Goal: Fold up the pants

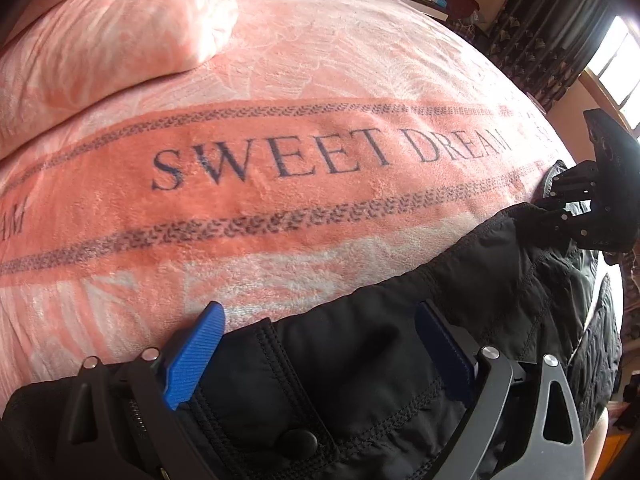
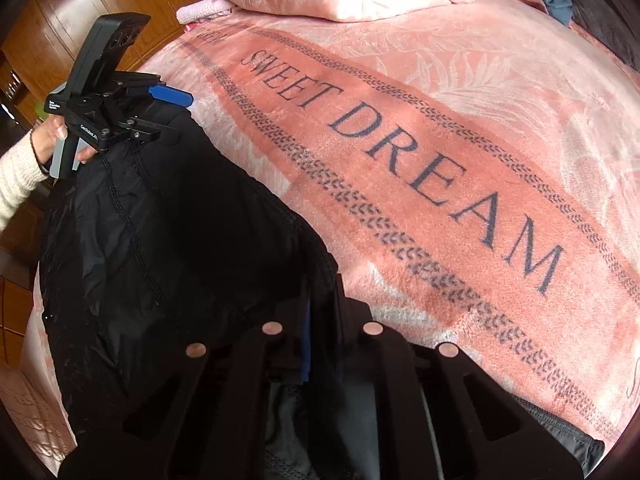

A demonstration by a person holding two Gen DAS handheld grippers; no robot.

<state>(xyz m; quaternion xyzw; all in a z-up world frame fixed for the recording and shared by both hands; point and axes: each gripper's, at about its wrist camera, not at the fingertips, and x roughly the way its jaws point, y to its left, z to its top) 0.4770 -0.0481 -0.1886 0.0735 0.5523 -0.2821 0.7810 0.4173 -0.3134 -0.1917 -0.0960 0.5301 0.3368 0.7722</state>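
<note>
— Where's there room to move?

— The pink "SWEET DREAM" blanket (image 1: 320, 160) lies flat and bare from nine through twelve to two o'clock in the left wrist view.

— What blocks the way?

— A bunched pink comforter (image 1: 120, 32) at eleven o'clock. The black pants (image 1: 400, 340) cover five o'clock, with the right gripper (image 1: 560, 196) at three o'clock on their edge.
</note>
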